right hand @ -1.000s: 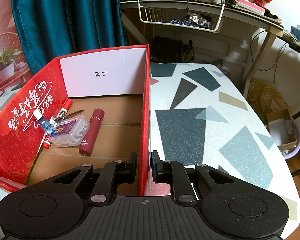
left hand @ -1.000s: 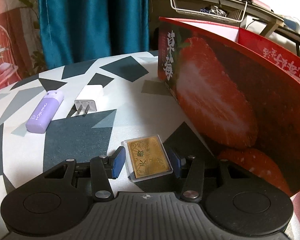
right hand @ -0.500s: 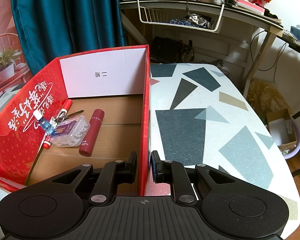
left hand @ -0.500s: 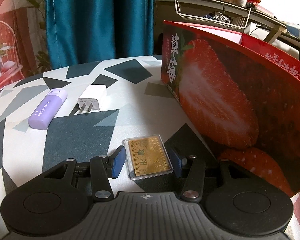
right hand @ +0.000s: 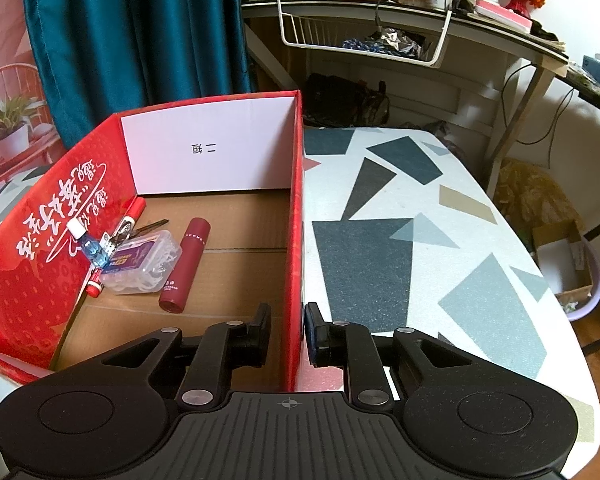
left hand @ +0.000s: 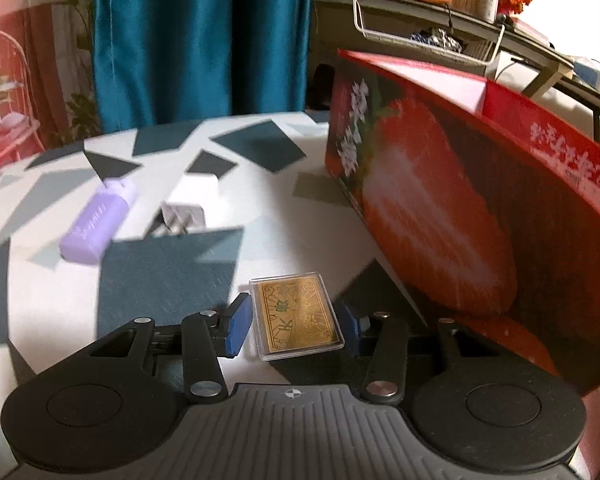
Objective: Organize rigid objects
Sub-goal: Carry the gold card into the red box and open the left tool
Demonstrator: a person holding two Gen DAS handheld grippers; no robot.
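A gold card in a clear case (left hand: 298, 316) lies flat on the patterned table, between the blue pads of my left gripper (left hand: 291, 303). Its jaws are closing and a thin gap still shows on the card's left side. The red strawberry box (left hand: 440, 208) stands just right of it. My right gripper (right hand: 287, 312) is shut on the box's right wall (right hand: 296, 220), one finger inside and one outside. Inside the box lie a dark red tube (right hand: 186, 264), a clear plastic case (right hand: 142, 268), a red marker (right hand: 134, 210) and a small blue bottle (right hand: 92, 246).
A purple flash drive (left hand: 98, 224) and a white plug adapter (left hand: 190, 206) lie on the table, left and beyond the card. A teal curtain (left hand: 200, 40) hangs behind the table. A cluttered desk with a wire basket (right hand: 360, 36) stands at the back right.
The left wrist view has shifted slightly and is now blurred; the card stays between the jaws. The right gripper and the box have not moved.
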